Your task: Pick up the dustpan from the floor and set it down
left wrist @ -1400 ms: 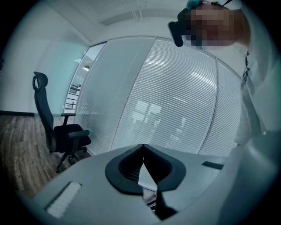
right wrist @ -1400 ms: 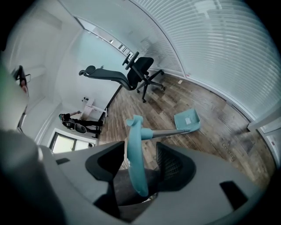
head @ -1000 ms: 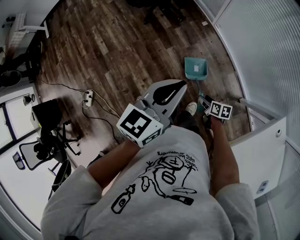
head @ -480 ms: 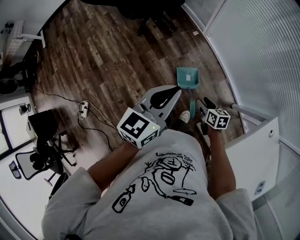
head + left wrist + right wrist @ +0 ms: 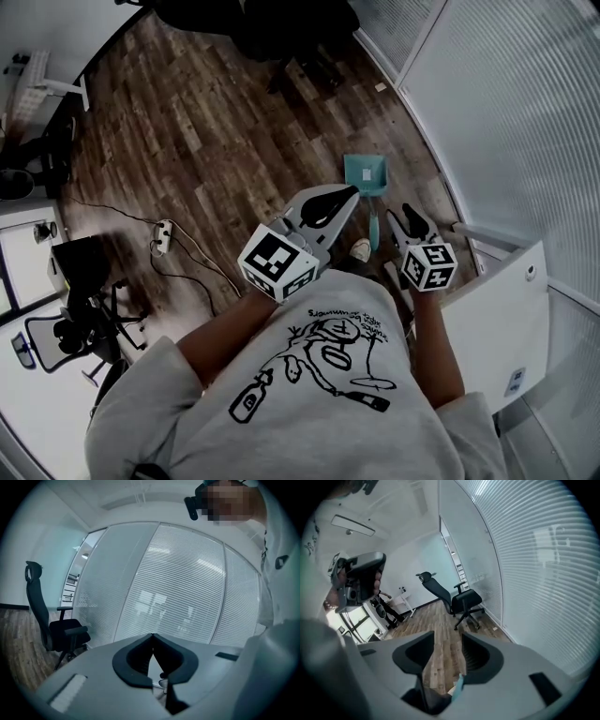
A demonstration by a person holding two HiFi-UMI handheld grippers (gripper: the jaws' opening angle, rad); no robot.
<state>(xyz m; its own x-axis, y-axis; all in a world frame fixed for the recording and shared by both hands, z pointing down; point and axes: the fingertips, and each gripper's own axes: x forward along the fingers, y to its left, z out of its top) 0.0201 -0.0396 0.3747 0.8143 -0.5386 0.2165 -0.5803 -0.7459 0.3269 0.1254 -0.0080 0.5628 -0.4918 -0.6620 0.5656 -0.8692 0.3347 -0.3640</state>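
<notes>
Teal against the dark wood floor (image 5: 216, 103), the dustpan (image 5: 365, 175) is sitting close to the slatted glass wall (image 5: 506, 112), just ahead of the person's shoe (image 5: 360, 249). Its long axis is running away from the person: the pan is lying at the far end, and the slim handle is pointing back toward the shoe. Whether the handle is lying flat or standing tilted cannot be told.

The right gripper (image 5: 411, 217) is hovering just beside the handle's near end, apart from it, aiming forward and somewhat down, with the forearm reaching out along the person's right side. Its jaws are standing wide and closing. They are pressing on nothing; only a teal sliver of the handle is showing low in the gap, beyond the pads.

The left gripper (image 5: 352, 192) is riding on a bent arm in front of the chest, pointing nearly level toward the pan. Its jaws are meeting at the tips and holding nothing.
</notes>
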